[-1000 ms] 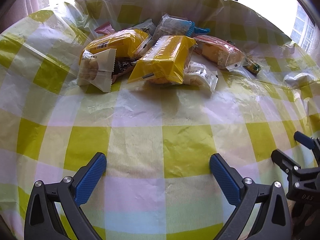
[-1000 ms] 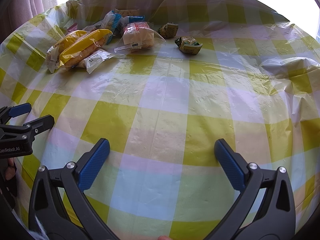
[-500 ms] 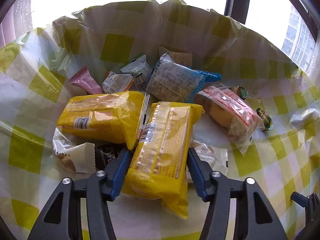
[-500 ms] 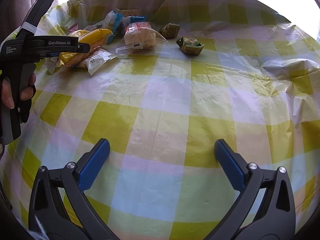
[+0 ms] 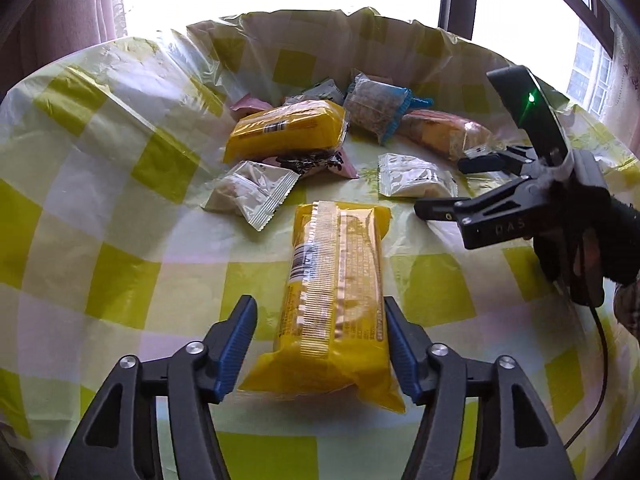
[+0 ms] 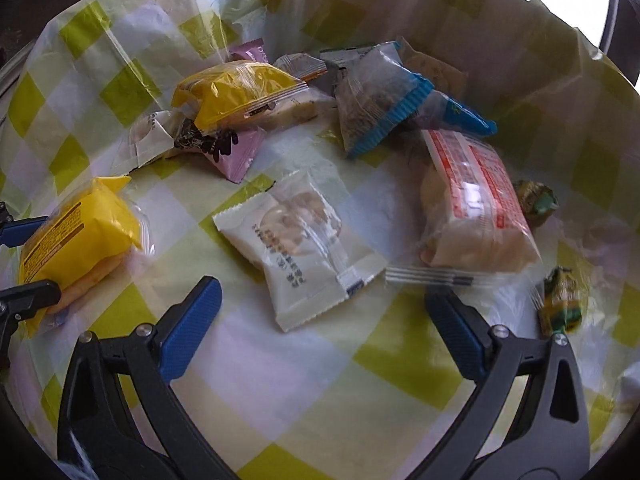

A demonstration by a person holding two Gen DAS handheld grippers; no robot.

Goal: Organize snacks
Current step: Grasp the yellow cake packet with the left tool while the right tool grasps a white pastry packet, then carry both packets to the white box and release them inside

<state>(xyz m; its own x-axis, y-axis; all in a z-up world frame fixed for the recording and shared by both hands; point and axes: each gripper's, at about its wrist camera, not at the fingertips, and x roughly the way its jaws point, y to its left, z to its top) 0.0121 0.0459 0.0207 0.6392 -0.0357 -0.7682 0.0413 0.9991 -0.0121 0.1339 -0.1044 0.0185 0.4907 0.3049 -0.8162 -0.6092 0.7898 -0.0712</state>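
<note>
While the left gripper (image 5: 320, 316) clamps a yellow snack pack (image 5: 336, 300), the right gripper (image 6: 320, 304) hovers, fingers spread.
Pack lies apart from the snack pile (image 5: 320, 136) toward the checked tablecloth's (image 5: 120, 240) far edge; a white cracker packet (image 6: 304, 248) lies just beyond the right fingertips.

"DAS" on right gripper (image 5: 440, 188) body, packet print unreadable

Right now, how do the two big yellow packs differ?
The near yellow pack sits between the left hand-held gripper's fingers, pulled away from the pile; the far yellow pack lies in the pile, untouched. The near one points away from the camera; the far one lies crosswise, over a black-printed packet. Both are yellow plastic with barcodes.
</note>
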